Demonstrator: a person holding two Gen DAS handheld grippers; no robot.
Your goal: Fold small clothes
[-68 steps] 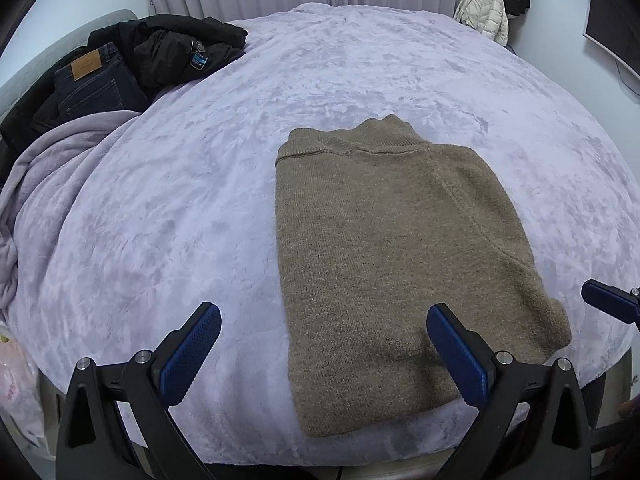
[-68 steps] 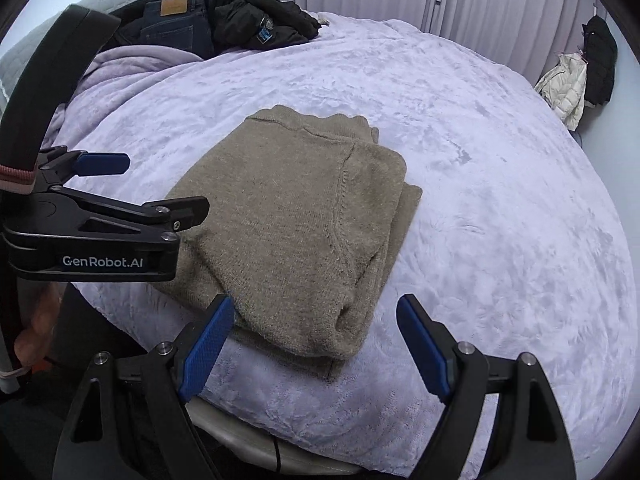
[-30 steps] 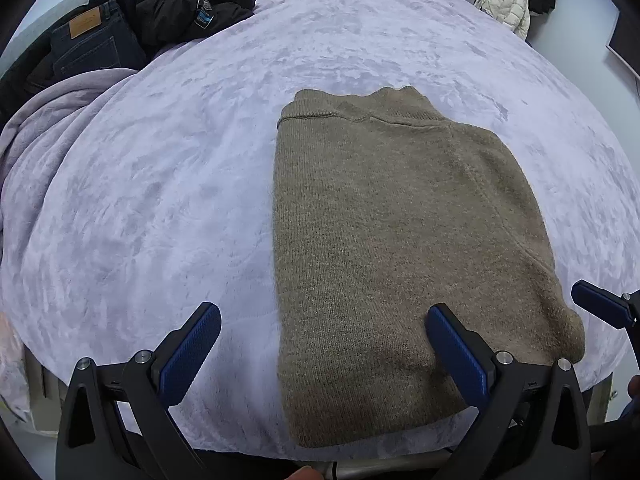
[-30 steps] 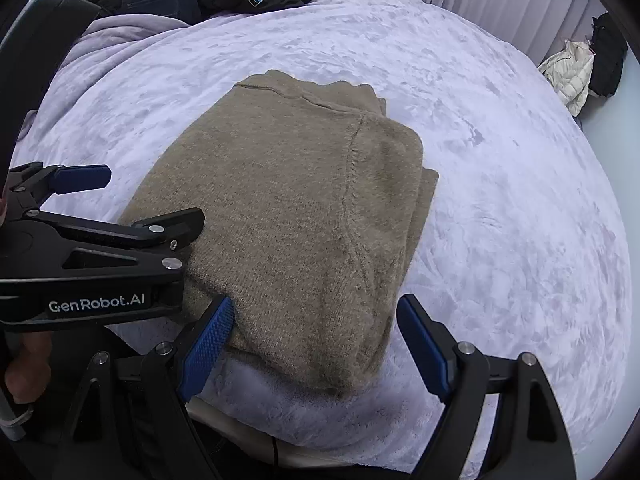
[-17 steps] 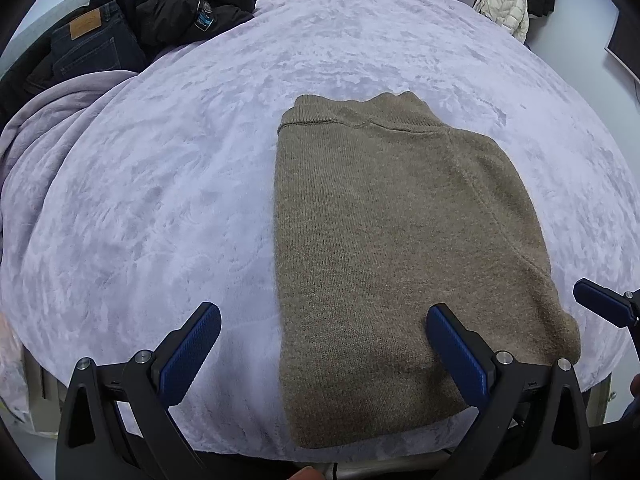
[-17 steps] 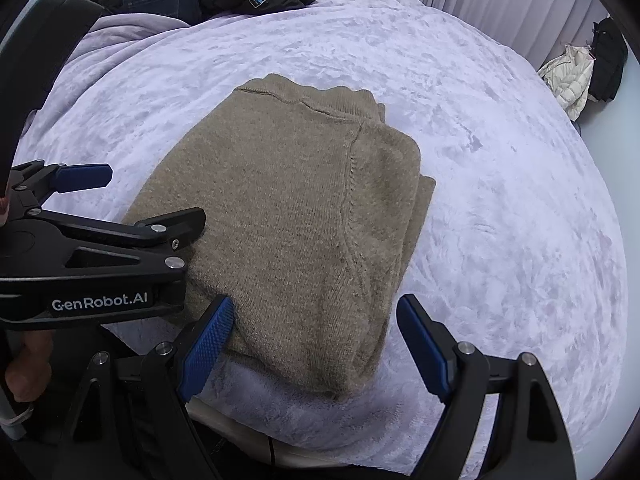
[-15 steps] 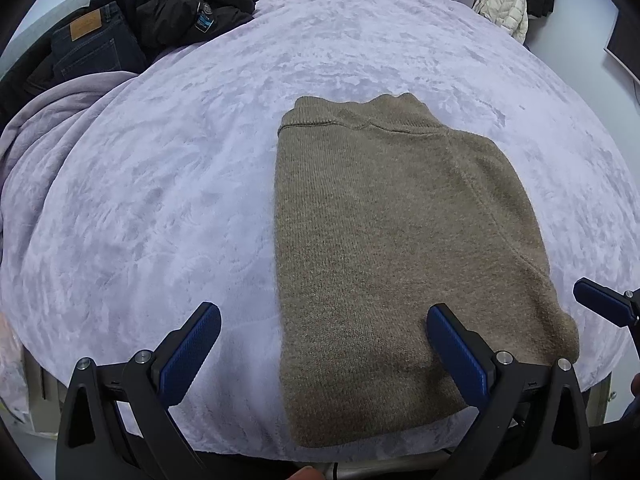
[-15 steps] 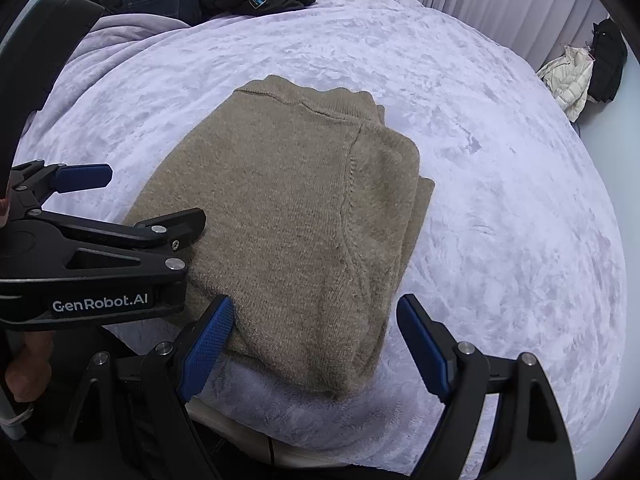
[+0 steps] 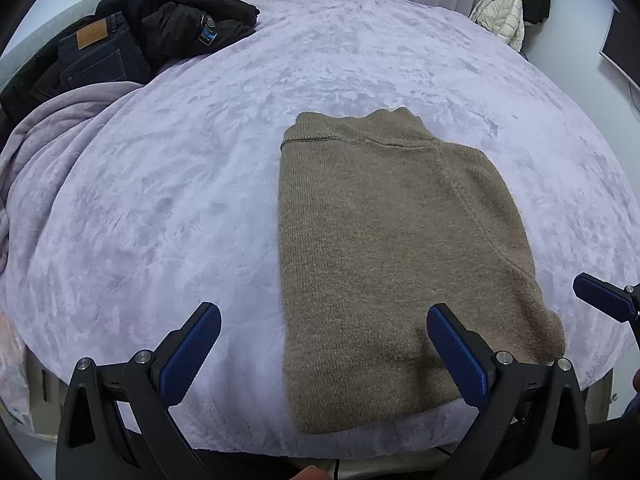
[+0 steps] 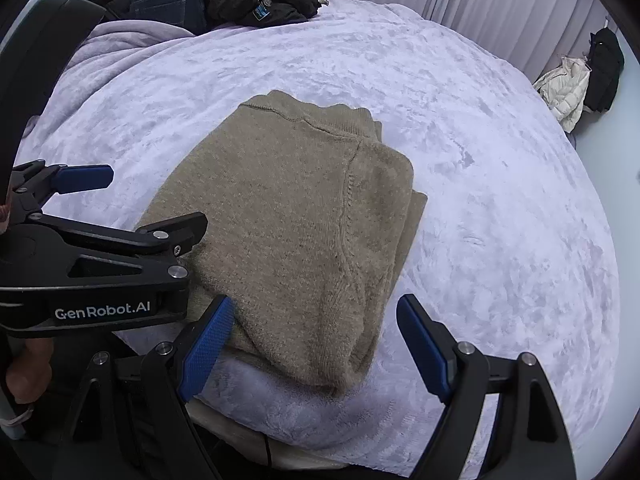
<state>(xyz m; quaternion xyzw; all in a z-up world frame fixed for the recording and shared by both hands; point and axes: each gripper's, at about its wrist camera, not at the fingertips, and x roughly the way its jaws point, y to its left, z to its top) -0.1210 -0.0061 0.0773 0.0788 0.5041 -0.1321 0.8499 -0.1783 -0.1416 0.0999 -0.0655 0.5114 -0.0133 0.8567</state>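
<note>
Blue-padded jaws of the left gripper [image 9: 324, 340] and right gripper [image 10: 316, 332] both stand wide apart, holding nothing, at the near edge of the lilac bedspread [image 9: 180, 184]; between them lies the folded tan sweater [image 9: 392, 256], with jeans [image 9: 96, 56] and a black jacket [image 9: 192, 24] far behind

The left gripper [image 9: 324, 350] was a matte black frame of triangular cut-out struts studded with round silver screws, its two fingers faced with textured blue pads [image 9: 188, 356]. The right gripper [image 10: 316, 344] was built the same way, black with blue ribbed pads [image 10: 206, 346]. Seen from the right wrist, the left unit's side carried white "GenRobot.AI" lettering, with bare skin of the left hand [image 10: 26, 368] showing below it.
</note>
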